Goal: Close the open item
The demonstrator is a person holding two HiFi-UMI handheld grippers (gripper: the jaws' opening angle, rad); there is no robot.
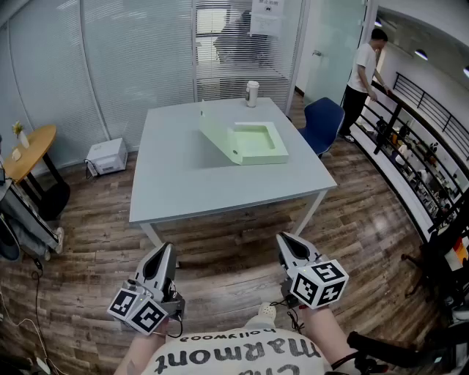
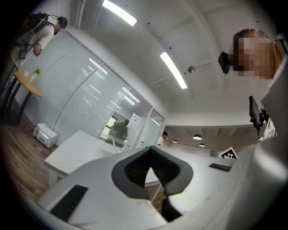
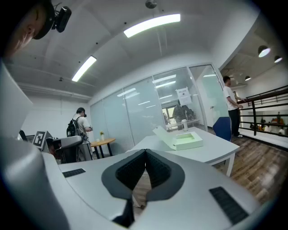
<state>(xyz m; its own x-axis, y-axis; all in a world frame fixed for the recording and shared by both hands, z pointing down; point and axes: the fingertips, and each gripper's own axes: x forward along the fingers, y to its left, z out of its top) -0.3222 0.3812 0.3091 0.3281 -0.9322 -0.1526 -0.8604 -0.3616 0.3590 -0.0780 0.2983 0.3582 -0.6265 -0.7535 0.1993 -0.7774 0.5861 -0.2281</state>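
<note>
Left gripper (image 1: 165, 253): closed, tips pressed together, nothing between. Held low over the wooden floor (image 1: 234, 220), well short of the desk (image 1: 183, 183), tips aimed toward it. Same in the left gripper view (image 2: 150, 148), with only a corner of the desk showing past the tips.

Right gripper (image 1: 284, 242): likewise closed and empty, level with the left one, also aimed at the desk. Confirmed in the right gripper view (image 3: 145, 152), tips touching.

Light green box (image 1: 258, 143): on the desk's far right part, open. Shallow base flat on the desktop, hollow facing up. Lid (image 1: 216, 130) hinged along the base's left edge, standing tilted and leaning away to the left. Hinge line from near right to far left in the head view; long axis of base plus lid across the desk, left to right. Seen beyond the tips in the right gripper view (image 3: 186, 140), lid raised on its left side.

White cup (image 1: 252, 93): upright near the desk's far edge, behind the box, apart from it.

Writing: "marmont" and "hollywood" on the shirt (image 1: 242, 359) at bottom edge, upside down. Sheet of paper (image 1: 265, 15) on the glass wall, print too small to read. No label visible on the box. Square black-and-white markers on each gripper's cube (image 1: 319, 284).

Blue chair (image 1: 322, 121) just beside the desk's far right corner.
</note>
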